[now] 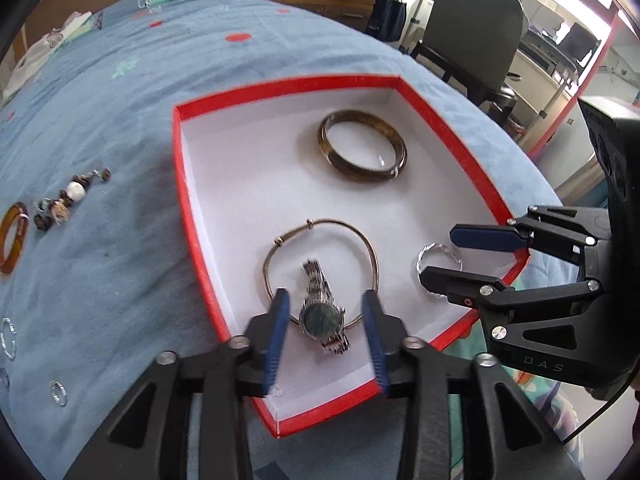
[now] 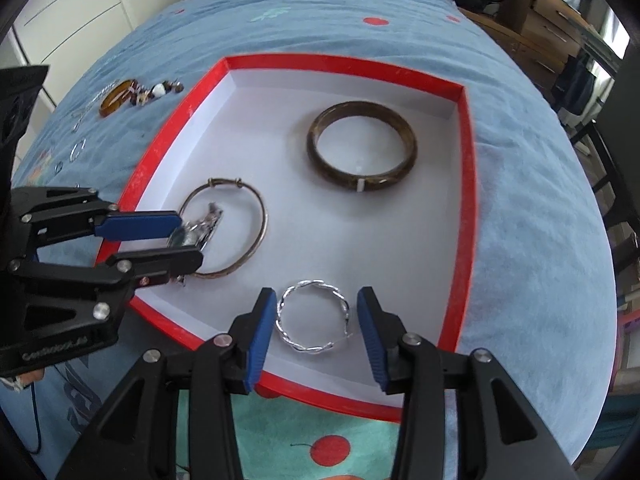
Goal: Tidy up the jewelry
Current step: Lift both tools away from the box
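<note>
A red box (image 1: 182, 168) with a white inside lies on a blue cloth. In it are a dark brown bangle (image 1: 362, 151), a thin metal bangle (image 1: 320, 268), a silver watch (image 1: 323, 312) lying inside that thin bangle, and a twisted silver bracelet (image 2: 314, 314). My left gripper (image 1: 325, 312) is open with the watch between its fingers, not touching. My right gripper (image 2: 316, 316) is open around the twisted bracelet (image 1: 438, 254), not touching it. The brown bangle (image 2: 362, 151) and thin bangle (image 2: 230, 228) also show in the right wrist view.
Left of the box on the cloth lie an amber bangle (image 1: 14, 236), a beaded piece (image 1: 68, 200) and small silver rings (image 1: 58, 393). An office chair (image 1: 472, 28) stands beyond the table's far edge.
</note>
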`<act>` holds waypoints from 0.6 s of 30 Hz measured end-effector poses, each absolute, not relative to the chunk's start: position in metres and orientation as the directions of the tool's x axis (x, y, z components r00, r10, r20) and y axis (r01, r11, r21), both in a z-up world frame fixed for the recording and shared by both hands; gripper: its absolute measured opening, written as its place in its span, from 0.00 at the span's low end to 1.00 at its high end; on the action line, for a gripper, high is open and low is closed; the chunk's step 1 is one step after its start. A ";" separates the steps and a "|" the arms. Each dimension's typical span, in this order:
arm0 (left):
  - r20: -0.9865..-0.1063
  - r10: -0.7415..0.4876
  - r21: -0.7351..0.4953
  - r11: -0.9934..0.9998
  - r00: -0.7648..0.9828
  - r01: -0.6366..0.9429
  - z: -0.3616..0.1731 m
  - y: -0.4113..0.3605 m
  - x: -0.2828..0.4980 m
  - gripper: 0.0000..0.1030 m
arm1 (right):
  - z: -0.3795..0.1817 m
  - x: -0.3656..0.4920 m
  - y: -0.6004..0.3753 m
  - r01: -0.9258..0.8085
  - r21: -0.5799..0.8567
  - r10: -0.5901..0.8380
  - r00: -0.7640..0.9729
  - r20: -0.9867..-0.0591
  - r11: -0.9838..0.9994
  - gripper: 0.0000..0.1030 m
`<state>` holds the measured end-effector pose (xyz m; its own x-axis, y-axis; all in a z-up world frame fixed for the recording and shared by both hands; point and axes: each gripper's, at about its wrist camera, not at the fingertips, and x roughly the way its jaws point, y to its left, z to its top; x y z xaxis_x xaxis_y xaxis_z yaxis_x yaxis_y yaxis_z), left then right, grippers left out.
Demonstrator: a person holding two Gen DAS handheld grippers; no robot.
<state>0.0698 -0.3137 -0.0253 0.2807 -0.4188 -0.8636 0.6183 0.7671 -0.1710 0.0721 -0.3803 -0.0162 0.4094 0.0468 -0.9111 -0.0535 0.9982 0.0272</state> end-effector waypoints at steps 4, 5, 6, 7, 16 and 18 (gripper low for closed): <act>-0.849 -0.425 -0.152 0.765 0.314 0.625 -0.009 -0.309 0.064 0.46 | -0.002 0.064 -0.380 -0.038 0.026 0.041 0.452 -0.891 0.999 0.40; -0.845 -0.426 -0.148 0.767 0.324 0.625 -0.004 -0.307 0.063 0.46 | 0.005 0.060 -0.380 -0.029 0.026 0.037 0.470 -0.882 0.999 0.40; -0.839 -0.430 -0.146 0.768 0.333 0.623 0.001 -0.304 0.061 0.46 | 0.010 0.057 -0.381 -0.020 0.028 0.034 0.482 -0.875 0.999 0.40; -0.832 -0.435 -0.147 0.772 0.345 0.619 0.007 -0.299 0.059 0.47 | 0.015 0.055 -0.381 -0.011 0.029 0.031 0.491 -0.871 1.000 0.40; -0.773 -0.424 -0.120 0.828 0.472 0.547 0.052 -0.225 0.036 0.54 | 0.072 0.022 -0.371 0.035 0.016 -0.007 0.585 -0.811 0.999 0.40; -0.763 -0.417 -0.115 0.840 0.495 0.530 0.059 -0.203 0.029 0.54 | 0.082 0.015 -0.365 0.040 0.022 -0.006 0.606 -0.796 0.999 0.40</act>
